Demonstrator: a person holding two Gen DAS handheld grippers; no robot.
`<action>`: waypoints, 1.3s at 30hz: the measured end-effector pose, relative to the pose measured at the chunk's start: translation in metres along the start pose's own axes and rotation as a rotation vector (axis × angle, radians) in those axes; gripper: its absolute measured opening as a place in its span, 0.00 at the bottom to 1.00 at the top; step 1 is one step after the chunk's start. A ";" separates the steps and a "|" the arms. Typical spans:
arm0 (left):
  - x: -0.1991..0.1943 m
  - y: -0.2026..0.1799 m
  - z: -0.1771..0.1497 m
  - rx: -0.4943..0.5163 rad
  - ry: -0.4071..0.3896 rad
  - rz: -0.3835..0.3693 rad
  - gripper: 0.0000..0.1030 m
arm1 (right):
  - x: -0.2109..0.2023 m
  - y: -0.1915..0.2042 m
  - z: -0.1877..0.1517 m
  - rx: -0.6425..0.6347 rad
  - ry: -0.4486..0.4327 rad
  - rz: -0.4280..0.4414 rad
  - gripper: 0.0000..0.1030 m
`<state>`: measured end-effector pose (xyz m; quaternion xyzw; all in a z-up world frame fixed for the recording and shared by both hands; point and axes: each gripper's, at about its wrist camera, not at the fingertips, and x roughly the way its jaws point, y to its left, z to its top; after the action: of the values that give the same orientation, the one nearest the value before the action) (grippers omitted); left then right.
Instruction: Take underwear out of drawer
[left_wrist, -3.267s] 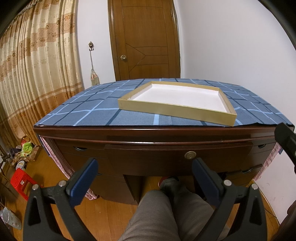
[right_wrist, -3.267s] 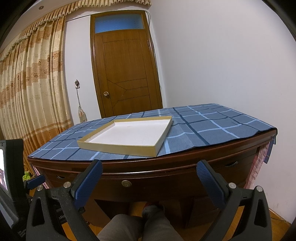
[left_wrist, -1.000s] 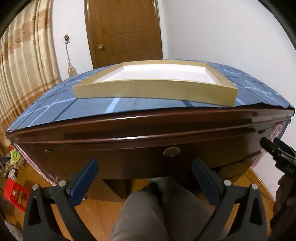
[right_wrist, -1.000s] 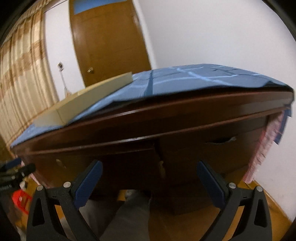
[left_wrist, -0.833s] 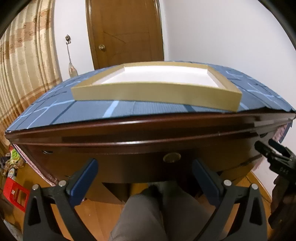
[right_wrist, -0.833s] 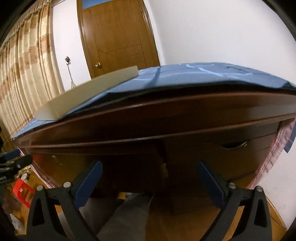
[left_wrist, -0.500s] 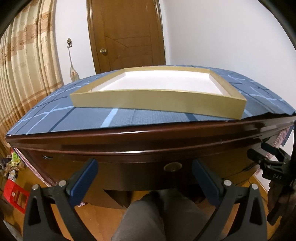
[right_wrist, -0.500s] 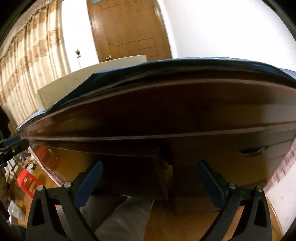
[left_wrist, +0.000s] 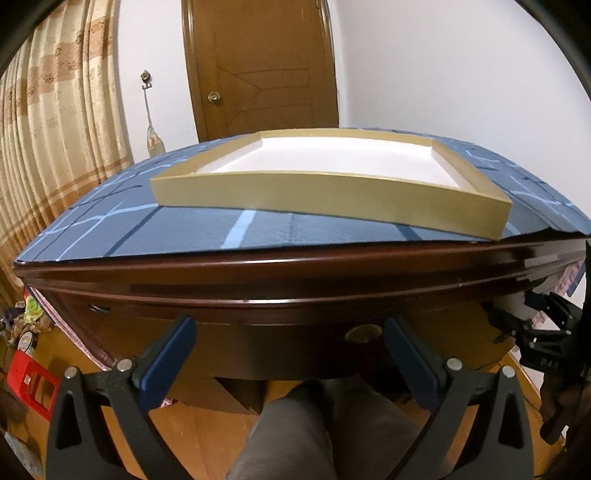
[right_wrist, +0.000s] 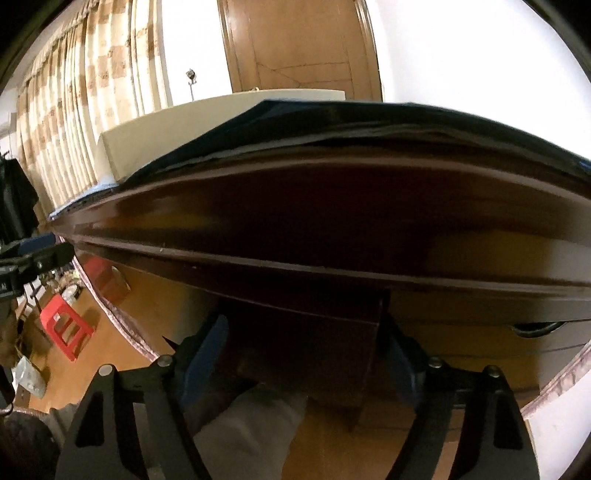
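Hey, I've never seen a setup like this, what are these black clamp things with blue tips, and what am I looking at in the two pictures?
They are hand-held two-finger grippers; a person holds one in each hand, each with a camera looking along its fingers. The left view shows the left gripper, open and empty, facing a dark wooden desk. On the blue checked cloth sits a shallow gold-edged tray with a white bottom. The right view shows the right gripper low against the desk's drawer front; its jaws have just been closing, and nothing shows between them. No underwear shows.
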<state>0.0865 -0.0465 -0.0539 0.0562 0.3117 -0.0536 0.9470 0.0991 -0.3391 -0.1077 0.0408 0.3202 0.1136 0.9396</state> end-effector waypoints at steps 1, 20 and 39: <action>-0.001 0.001 0.000 0.000 -0.003 0.002 1.00 | -0.001 0.002 0.000 -0.004 0.006 -0.005 0.78; -0.012 0.018 -0.010 0.050 0.002 -0.013 1.00 | -0.037 0.017 -0.016 -0.020 0.041 -0.030 0.79; -0.005 0.033 -0.019 0.058 0.023 0.019 1.00 | -0.076 0.026 -0.039 -0.022 0.082 -0.033 0.78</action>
<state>0.0754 -0.0108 -0.0636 0.0871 0.3203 -0.0527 0.9418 0.0117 -0.3316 -0.0898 0.0204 0.3577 0.1034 0.9279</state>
